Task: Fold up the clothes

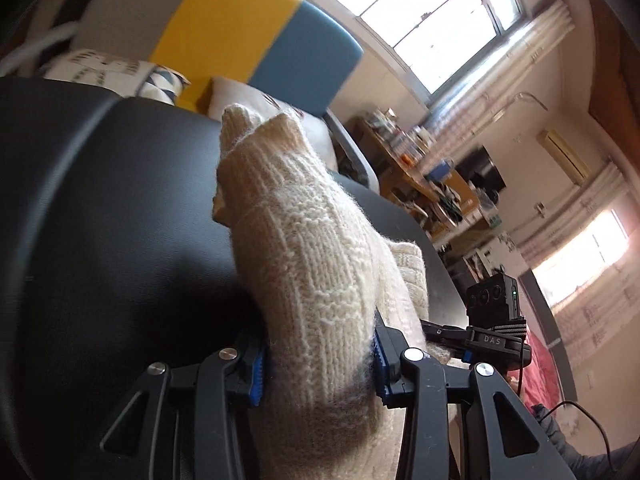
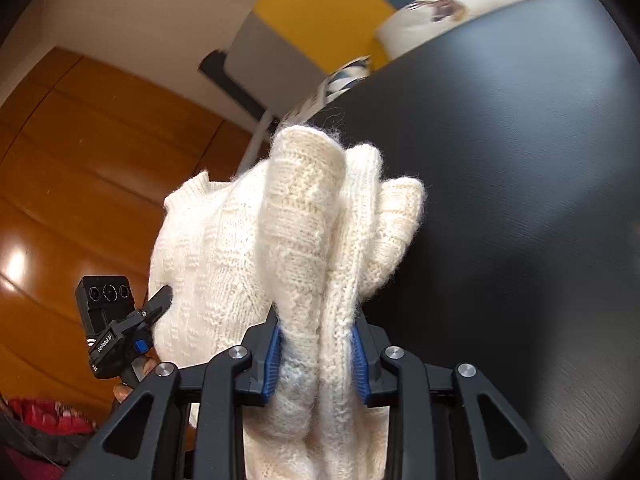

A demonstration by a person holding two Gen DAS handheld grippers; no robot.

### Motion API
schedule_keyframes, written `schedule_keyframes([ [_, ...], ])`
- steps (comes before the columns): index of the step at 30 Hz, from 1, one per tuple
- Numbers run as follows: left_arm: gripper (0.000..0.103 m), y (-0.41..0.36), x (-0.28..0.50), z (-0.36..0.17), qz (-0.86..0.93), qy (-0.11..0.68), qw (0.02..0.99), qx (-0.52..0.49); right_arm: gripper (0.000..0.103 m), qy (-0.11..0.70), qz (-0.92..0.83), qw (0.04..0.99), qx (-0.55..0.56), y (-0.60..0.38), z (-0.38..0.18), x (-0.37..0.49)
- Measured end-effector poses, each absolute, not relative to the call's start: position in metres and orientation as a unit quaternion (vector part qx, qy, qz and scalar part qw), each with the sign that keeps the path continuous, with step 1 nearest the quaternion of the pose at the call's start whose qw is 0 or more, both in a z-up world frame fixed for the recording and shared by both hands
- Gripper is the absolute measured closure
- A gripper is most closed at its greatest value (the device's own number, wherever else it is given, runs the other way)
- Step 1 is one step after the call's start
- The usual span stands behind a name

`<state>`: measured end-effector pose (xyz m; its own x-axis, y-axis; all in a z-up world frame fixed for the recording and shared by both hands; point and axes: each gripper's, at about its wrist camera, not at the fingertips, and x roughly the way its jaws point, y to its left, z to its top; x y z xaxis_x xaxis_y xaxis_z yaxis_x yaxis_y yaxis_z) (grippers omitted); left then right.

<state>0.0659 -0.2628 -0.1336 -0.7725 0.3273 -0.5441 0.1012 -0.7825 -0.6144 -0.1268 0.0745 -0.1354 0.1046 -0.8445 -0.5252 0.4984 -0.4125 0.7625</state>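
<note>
Black counter [image 1: 120,220] lies under a cream knit [image 1: 304,264], soft, light and floppy. Left tongs [image 1: 318,372] pinch one bunched fold, right tongs [image 2: 316,364] another; thick gathered edges likely give the surest hold.

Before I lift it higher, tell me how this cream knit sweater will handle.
Probably floppy: the cream knit sweater bunches into soft folds where the right claw and left claw pinch it. Likely light for its bulk, given the loose fuzzy knit. Unlikely to slip; the yarn looks grippy against the ribbed blue pads.
</note>
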Motion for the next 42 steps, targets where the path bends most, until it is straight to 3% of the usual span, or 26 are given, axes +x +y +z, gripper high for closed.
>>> schedule_keyframes([
  [13, 0.062, -0.414, 0.203, -0.130, 0.881, -0.369, -0.154, -0.252, 0.074, -0.020, -0.540, 0.644, 0.541, -0.205, -0.114, -0.112],
  [16, 0.062, -0.449, 0.226, -0.141, 0.863, -0.388, -0.205, -0.251, 0.077, 0.022, -0.526, 0.651, 0.546, -0.260, -0.117, -0.103],
  [18, 0.061, -0.469, 0.239, -0.153, 0.844, -0.406, -0.237, -0.257, 0.086, 0.041, -0.515, 0.652, 0.555, -0.291, -0.123, -0.098],
  [25, 0.058, -0.524, 0.277, -0.191, 0.789, -0.471, -0.295, -0.262, 0.082, 0.111, -0.515, 0.637, 0.562, -0.327, -0.132, -0.076],
  [34, 0.049, -0.524, 0.289, -0.175, 0.788, -0.452, -0.310, -0.278, 0.078, 0.139, -0.549, 0.701, 0.434, -0.348, -0.049, -0.049],
  [39, 0.046, -0.504, 0.290, -0.148, 0.810, -0.424, -0.332, -0.233, 0.078, 0.229, -0.541, 0.682, 0.435, -0.403, -0.072, -0.021],
  [42, 0.046, -0.517, 0.276, -0.141, 0.820, -0.405, -0.333, -0.230, 0.082, 0.241, -0.566, 0.637, 0.464, -0.410, -0.101, -0.037],
])
